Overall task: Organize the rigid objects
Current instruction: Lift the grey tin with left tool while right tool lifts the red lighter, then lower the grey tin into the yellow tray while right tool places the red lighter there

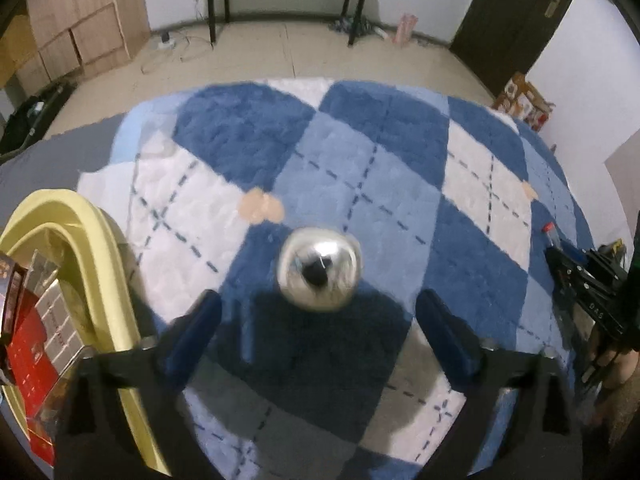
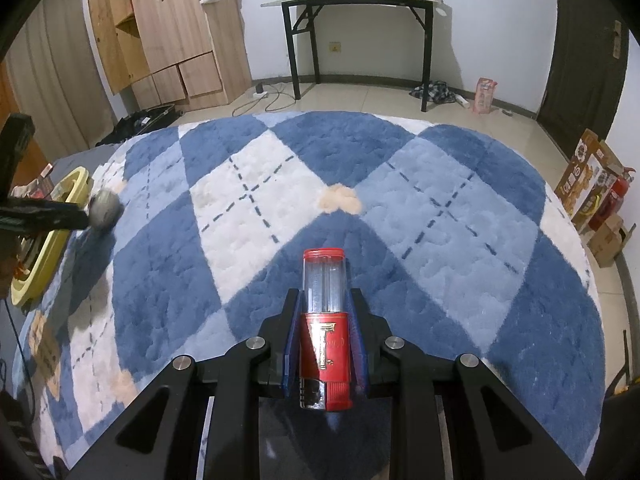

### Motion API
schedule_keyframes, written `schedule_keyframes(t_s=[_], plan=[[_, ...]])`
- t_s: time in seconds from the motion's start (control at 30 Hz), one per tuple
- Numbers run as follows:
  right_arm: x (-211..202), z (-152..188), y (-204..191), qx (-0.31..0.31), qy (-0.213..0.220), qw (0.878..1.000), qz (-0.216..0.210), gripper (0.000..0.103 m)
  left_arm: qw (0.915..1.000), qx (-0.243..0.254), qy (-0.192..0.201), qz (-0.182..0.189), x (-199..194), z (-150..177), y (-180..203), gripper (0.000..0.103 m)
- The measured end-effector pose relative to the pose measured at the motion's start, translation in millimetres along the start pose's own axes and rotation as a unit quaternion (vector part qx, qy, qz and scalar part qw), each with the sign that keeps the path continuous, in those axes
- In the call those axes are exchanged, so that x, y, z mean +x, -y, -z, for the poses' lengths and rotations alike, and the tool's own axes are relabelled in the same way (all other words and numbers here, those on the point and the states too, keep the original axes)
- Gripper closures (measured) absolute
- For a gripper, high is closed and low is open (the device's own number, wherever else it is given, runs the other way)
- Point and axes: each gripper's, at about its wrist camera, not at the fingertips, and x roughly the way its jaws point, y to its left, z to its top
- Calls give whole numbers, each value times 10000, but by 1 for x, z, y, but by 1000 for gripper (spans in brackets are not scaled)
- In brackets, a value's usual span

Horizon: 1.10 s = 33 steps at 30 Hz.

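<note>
Seeing our left gripper (image 1: 318, 320) spread wide, nothing between its blue pads (image 1: 192, 332). A blurred silver metal bowl (image 1: 320, 268) sits just ahead of the fingertips, centred on the gap, over the blue diamond-pattern rug (image 1: 380, 152). Yellow basket (image 1: 104, 248) with red boxes is at left. Our right gripper (image 2: 326, 320) clamps a red-capped clear tube (image 2: 325, 320), cap end sticking out past the tips.

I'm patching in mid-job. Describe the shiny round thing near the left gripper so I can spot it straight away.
Start from the blue and white diamond-patterned rug. Near its edge sits a yellow bin holding boxes. Beside the bin, ahead of the open left gripper, is a blurred silver ball. It is the only mirror-bright, round item; the red-capped clear container in the right gripper is tall and coloured.
</note>
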Motion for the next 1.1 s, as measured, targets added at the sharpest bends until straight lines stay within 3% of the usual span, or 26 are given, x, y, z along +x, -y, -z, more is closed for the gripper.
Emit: schedule_keyframes(t_s=[0.17,0.27,0.3,0.33,0.37,0.57,0.77,1.0,1.1], plan=[[5,0,2,60,18,10000,-5,81,9992,242,-199,-256,21,-6,4,5],[6,0,2,73,26,10000,-18,81,9989,325,-124,-309,30,-9,7,10],[6,-1,2,81,26,10000,-22,81,9989,335,-91,-327,32,-10,8,26],[6,-1,2,75,27,10000,-19,81,9986,331,-115,-386,35,-9,9,50],[6,-1,2,68,26,10000,-13,81,9986,317,-216,-376,40,-8,10,53],[1,-3,0,77,79,9999,-31,81,9986,346,-115,-373,26,-2,12,54],[-20,-11,-12,29,291,9994,-200,81,9973,405,206,-574,-35,-10,-8,54],[-59,-36,-99,-787,640,9907,-906,81,9948,285,619,-761,-116,-1,-56,54],[-72,-48,-145,-1223,670,9830,-1193,81,9925,-2,792,-936,-142,12,-88,54]])
